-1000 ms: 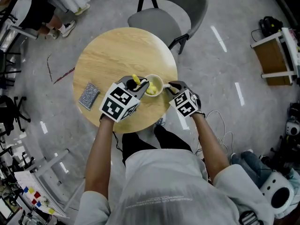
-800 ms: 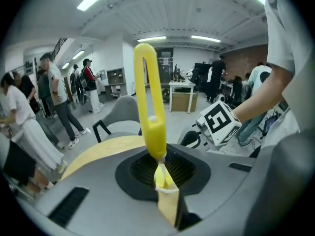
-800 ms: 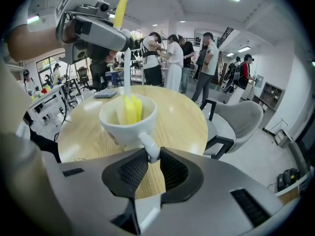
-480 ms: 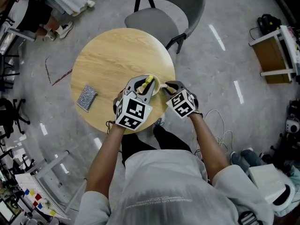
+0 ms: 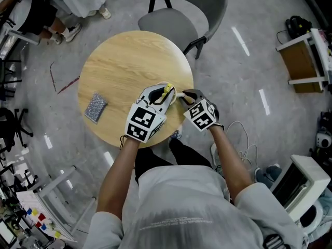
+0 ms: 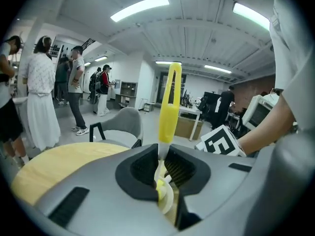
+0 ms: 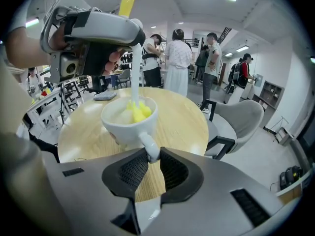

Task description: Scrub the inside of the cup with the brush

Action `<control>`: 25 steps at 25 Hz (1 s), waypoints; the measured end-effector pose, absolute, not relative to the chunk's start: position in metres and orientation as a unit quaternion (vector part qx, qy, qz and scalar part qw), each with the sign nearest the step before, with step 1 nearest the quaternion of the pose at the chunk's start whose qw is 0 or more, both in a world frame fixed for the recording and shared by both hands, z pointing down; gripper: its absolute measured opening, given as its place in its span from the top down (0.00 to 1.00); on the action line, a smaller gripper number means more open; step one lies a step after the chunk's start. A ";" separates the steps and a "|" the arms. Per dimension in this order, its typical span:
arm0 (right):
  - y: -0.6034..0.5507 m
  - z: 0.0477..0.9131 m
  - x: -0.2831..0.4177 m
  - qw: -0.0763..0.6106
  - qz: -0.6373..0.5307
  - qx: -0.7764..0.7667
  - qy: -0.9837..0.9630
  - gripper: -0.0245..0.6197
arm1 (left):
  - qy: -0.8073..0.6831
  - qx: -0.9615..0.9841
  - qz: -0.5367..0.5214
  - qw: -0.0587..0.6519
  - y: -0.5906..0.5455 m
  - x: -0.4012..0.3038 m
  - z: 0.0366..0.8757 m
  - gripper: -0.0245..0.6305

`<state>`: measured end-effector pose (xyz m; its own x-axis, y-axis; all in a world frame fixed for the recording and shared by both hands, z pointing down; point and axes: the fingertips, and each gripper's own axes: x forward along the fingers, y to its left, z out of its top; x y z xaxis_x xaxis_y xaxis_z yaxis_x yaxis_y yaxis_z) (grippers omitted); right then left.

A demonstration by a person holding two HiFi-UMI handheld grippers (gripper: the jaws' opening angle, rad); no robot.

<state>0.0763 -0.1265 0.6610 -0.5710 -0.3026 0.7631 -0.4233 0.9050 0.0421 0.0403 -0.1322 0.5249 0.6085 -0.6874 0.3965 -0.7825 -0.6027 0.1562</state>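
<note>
A grey scouring pad (image 5: pixel 96 107) lies on the round wooden tabletop (image 5: pixel 119 61), near its left edge. 1 grey chair (image 5: pixel 181 19) stands beside the far edge. People (image 6: pixel 42 102) stand beyond.

White cup (image 7: pixel 129 119) is standing upright on the table (image 7: pixel 187 117); yellow-handled brush (image 6: pixel 169 107) is standing steeply, yellow head inside the cup.

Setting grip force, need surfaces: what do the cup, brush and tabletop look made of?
The cup is likely glazed ceramic: white, glossy, thick wall and handle; melamine is not excluded.
The brush looks plastic: smooth yellow moulded handle on a thinner white stem; the head material is unclear.
The tabletop is wood or wood-look laminate: pale grain with a soft sheen.
</note>
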 end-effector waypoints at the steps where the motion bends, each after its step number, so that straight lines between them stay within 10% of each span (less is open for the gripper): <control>1: -0.126 0.661 0.077 0.415 0.073 0.206 -0.883 0.81 | -0.409 0.885 0.148 0.169 -0.130 0.040 0.525 0.89; 25: -0.106 0.666 0.082 0.432 0.123 0.254 -0.857 0.81 | -0.493 0.824 -0.004 0.280 -0.135 -0.045 0.482 0.89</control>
